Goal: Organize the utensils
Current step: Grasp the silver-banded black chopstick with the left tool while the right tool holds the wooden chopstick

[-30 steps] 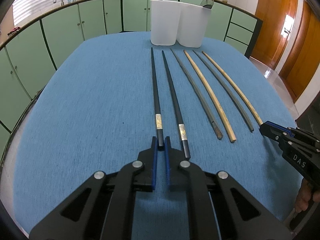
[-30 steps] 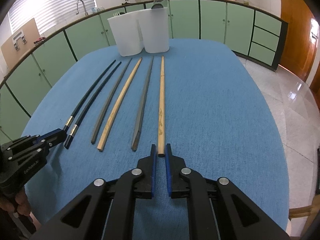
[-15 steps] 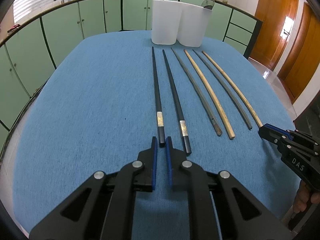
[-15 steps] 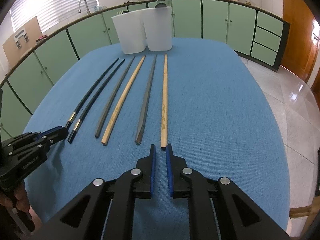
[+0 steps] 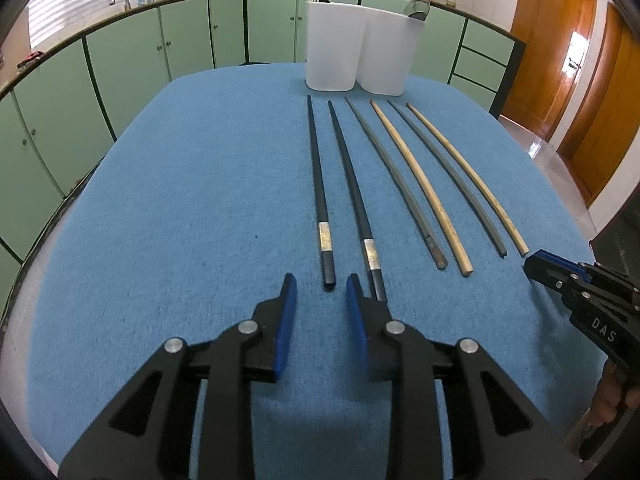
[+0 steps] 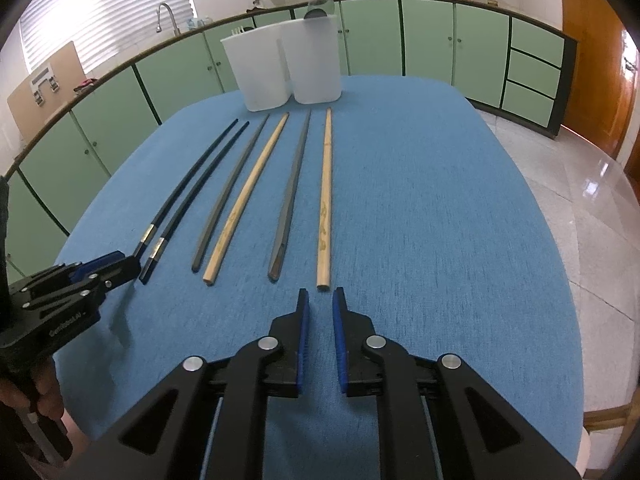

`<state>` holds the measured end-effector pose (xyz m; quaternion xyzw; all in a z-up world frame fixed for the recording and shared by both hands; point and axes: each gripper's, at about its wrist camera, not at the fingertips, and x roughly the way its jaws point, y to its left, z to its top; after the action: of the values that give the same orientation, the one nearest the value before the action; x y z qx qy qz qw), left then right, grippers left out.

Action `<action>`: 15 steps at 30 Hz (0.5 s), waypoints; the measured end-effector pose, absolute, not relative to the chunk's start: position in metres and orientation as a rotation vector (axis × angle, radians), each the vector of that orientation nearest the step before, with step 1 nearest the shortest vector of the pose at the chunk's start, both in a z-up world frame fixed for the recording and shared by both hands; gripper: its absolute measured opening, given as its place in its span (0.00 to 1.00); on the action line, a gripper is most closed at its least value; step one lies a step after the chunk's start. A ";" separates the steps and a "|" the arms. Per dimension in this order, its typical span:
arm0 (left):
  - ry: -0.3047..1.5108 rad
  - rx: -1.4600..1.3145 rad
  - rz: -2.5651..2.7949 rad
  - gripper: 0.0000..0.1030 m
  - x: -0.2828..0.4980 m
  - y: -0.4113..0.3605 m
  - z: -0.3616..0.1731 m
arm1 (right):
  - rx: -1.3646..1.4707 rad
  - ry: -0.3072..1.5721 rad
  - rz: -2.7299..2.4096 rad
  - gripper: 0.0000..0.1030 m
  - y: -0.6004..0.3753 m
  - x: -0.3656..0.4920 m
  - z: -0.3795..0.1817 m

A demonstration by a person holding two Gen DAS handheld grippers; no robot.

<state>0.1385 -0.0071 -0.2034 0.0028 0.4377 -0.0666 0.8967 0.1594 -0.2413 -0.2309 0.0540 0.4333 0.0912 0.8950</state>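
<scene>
Left wrist view. At lower centre, left hand-held gripper, blue-padded fingers spread well apart, holding nothing. Just ahead of the gap, near end of the leftmost black chopstick, long axis running straight up the frame toward two white holders at upper centre on the blue table. Second black chopstick just to its right, near end hidden behind the right finger. Further right, four more sticks, grey and pale wood alternating. At the right edge, right hand-held gripper, tips near the outermost pale stick.

Right wrist view. At lower centre, right hand-held gripper, fingers parted by a narrow gap, empty. Directly ahead, apart from the tips, butt of the rightmost wooden chopstick, long axis pointing up the frame toward the holders. At left edge, left hand-held gripper near the black pair; nearer arm for those.

Against half a second ago: left fingers then nearly together, now wide; right gap little changed; sticks unmoved.
</scene>
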 end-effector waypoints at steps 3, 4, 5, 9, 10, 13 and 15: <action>0.904 -0.002 -0.137 0.24 0.141 -0.006 -0.204 | 0.108 0.897 0.184 0.12 -0.239 0.163 -0.231; 0.903 -0.003 -0.137 0.24 0.141 -0.005 -0.204 | 0.103 0.896 0.181 0.12 -0.238 0.164 -0.232; 0.902 -0.004 -0.138 0.24 0.141 -0.005 -0.204 | 0.099 0.895 0.179 0.12 -0.238 0.165 -0.232; 0.898 -0.010 -0.137 0.23 0.141 -0.003 -0.205 | 0.082 0.889 0.168 0.12 -0.235 0.167 -0.233; 0.896 -0.010 -0.135 0.21 0.141 -0.003 -0.205 | 0.081 0.888 0.167 0.12 -0.234 0.168 -0.233; 0.892 -0.013 -0.135 0.17 0.141 -0.002 -0.205 | 0.078 0.888 0.162 0.11 -0.235 0.169 -0.233; 0.893 -0.020 -0.142 0.12 0.140 -0.002 -0.205 | 0.067 0.887 0.151 0.07 -0.234 0.169 -0.233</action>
<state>0.1403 -0.0022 -0.2048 -0.0094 0.4315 -0.0688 0.8995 0.1695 -0.2339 -0.2329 0.0322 0.4288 0.0731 0.8999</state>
